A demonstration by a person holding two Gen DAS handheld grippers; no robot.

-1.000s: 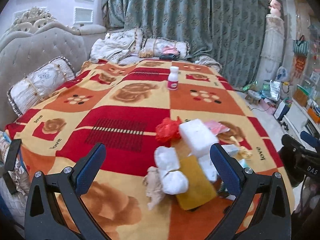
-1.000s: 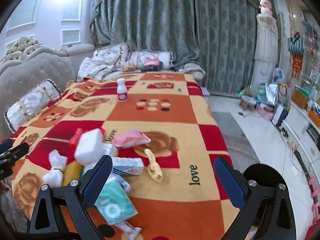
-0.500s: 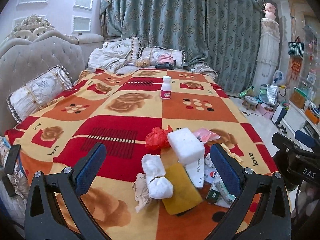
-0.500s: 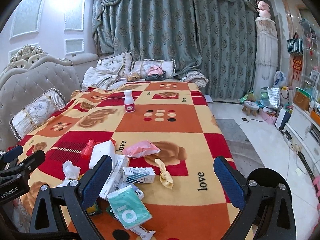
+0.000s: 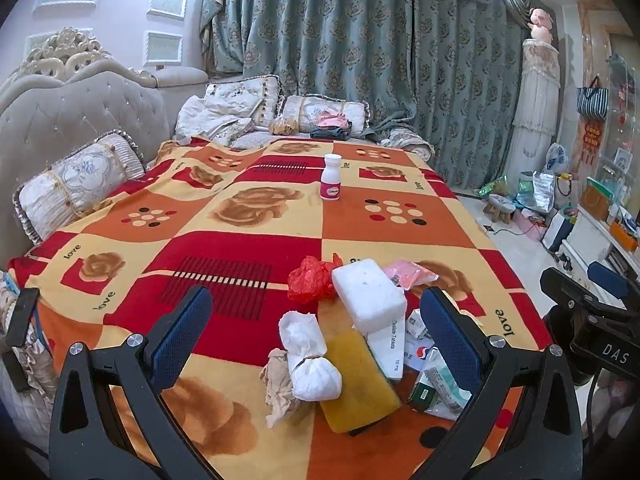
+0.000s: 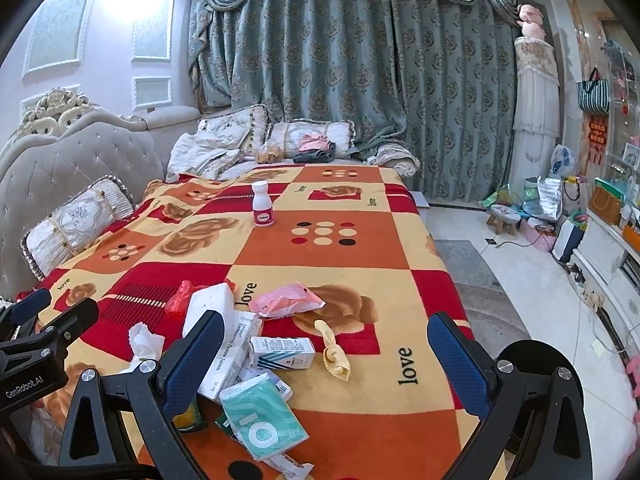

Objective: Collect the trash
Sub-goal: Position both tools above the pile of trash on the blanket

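Left gripper [image 5: 316, 330]: jaws spread wide, holding nothing, raised over the near end of the bed.
Right gripper [image 6: 320, 360]: jaws wide apart too, empty, over the near right part of the bed.
Bed: covered by a checked blanket [image 5: 248, 248] in red, orange and cream, with roses and the word "love".
Trash pile: heaped on the near part of the blanket, between the two grippers.
White foam block [image 5: 368, 294]: on top of the pile, resting on a yellow sponge [image 5: 360, 384].
Red plastic bag [image 5: 310, 280]: crumpled, just left of the foam block.
White tissue wad [image 5: 308, 360]: left of the sponge, touching it.
Pink wrapper [image 6: 286, 302]: on the far right side of the pile.
Medicine boxes [image 6: 282, 352]: lying flat among the pile.
Teal tissue pack [image 6: 264, 426]: nearest item, at the blanket's near edge.
Yellow twisted scrap [image 6: 334, 350]: alone, just right of the boxes.
White bottle [image 5: 330, 182]: upright, far up the bed, well apart from the pile.
Pillows [image 5: 76, 184]: along the left headboard and far end.
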